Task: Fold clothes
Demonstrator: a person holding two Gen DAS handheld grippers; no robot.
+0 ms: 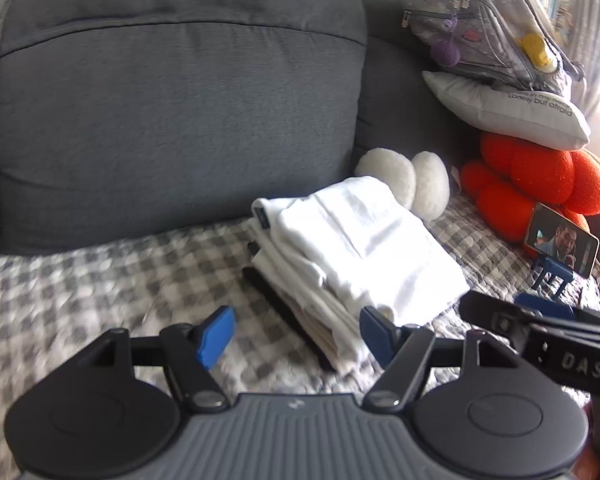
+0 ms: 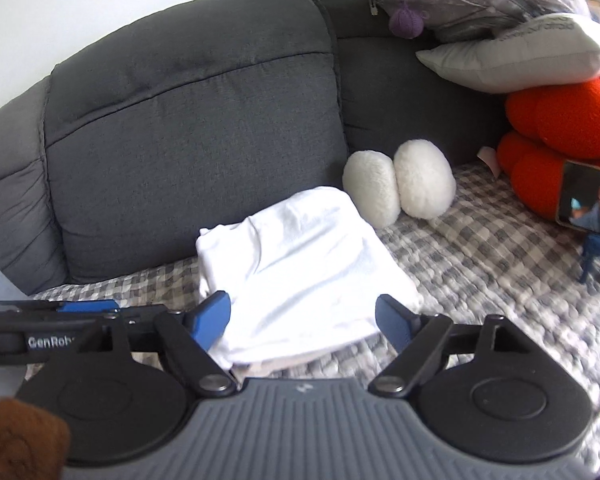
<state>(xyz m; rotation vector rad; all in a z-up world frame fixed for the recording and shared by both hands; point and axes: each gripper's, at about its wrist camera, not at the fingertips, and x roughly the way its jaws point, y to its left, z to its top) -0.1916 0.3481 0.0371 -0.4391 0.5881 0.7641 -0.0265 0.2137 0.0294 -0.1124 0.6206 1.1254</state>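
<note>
Garment: folded white cloth stack (image 2: 300,272) on checked grey-white sofa cover (image 1: 100,288).
Left gripper (image 1: 296,336): fingers apart, empty.
Right gripper (image 2: 304,322): fingers apart, empty.

Both wrist views look low and close across the grey checked sofa cover (image 1: 100,280) toward the dark grey backrest (image 2: 200,128), sharing the folded white garment (image 1: 364,240).

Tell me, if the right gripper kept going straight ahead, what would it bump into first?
Probably the folded white clothes. The right gripper points straight at the stack, its jaws open to either side of the near edge. Behind the stack is the grey sofa cushion, though depth is hard to judge.
</note>
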